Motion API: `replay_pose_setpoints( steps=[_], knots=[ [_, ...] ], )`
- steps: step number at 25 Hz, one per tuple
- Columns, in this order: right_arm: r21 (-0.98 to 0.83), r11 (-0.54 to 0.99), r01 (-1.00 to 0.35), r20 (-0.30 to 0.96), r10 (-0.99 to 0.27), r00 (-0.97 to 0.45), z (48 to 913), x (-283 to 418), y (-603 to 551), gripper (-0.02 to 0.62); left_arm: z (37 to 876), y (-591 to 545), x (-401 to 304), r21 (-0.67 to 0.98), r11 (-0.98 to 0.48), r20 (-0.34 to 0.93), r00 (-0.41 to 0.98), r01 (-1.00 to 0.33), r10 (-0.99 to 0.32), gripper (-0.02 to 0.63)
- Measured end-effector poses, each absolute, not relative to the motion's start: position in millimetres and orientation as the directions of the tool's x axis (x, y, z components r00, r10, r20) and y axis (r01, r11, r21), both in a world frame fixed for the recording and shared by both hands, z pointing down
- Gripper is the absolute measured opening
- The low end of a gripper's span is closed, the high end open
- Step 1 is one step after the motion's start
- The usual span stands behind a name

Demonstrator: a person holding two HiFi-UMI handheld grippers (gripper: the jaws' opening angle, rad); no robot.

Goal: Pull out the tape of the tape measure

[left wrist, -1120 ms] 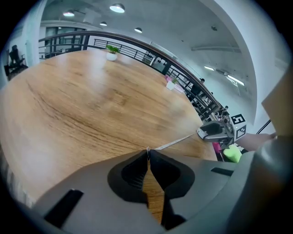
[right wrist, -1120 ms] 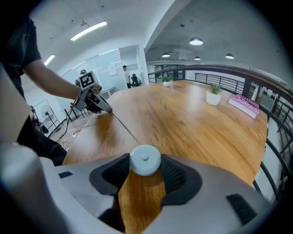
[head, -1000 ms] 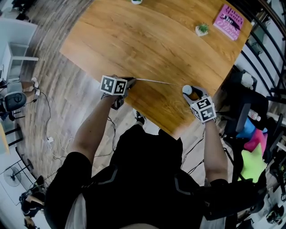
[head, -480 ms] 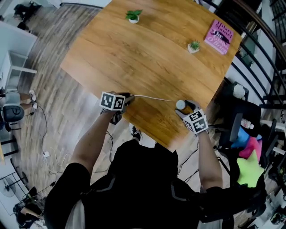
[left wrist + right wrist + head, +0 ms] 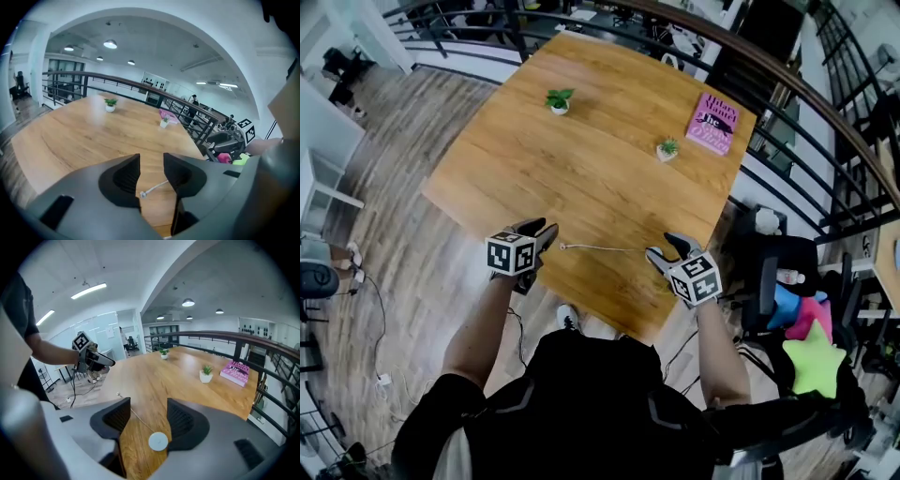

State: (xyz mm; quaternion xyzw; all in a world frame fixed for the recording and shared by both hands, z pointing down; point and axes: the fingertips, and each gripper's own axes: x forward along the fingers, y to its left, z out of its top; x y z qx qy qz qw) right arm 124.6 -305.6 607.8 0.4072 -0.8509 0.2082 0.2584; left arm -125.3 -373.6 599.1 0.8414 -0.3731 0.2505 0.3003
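The thin tape (image 5: 600, 248) lies pulled out on the wooden table (image 5: 581, 169), near its front edge. Its end (image 5: 143, 193) shows on the wood below my left gripper (image 5: 151, 161) (image 5: 539, 234). That gripper's jaws have just been opening, with nothing between them. The round white tape measure case (image 5: 158, 441) rests on the table under my right gripper (image 5: 149, 413) (image 5: 664, 248). The right jaws have just been closing slightly but stand wide, with neither jaw touching the case. The tape (image 5: 134, 413) runs from the case towards the left gripper (image 5: 96, 359). In the head view the case is hidden.
Two small potted plants (image 5: 559, 99) (image 5: 667, 150) and a pink book (image 5: 713, 123) sit at the table's far side. A dark railing (image 5: 787, 84) curves behind the table. A chair with bright coloured things (image 5: 806, 319) stands at the right.
Both grippers have lifted off the table. The left one has let go of the tape's end and the right one of the case; both now lie on the wood.
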Motion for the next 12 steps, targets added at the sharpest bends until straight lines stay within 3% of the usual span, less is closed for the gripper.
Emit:
replay_pose_setpoints(
  steps=[6,12],
  knots=[
    [-0.081,0.505,-0.859,0.455,-0.748,-0.483,510.0,135.4,-319.0,0.220,495.2,-376.6,-89.6,0.262,-0.672,0.436,0.707,-0.692,-0.557,0.171],
    [-0.041,0.472,-0.881,0.340,-0.822,-0.456,431.0,140.7,-320.4,0.172,415.6,-374.0,-68.2,0.182,-0.731,0.277,0.747,-0.658,-0.604,0.152]
  ],
)
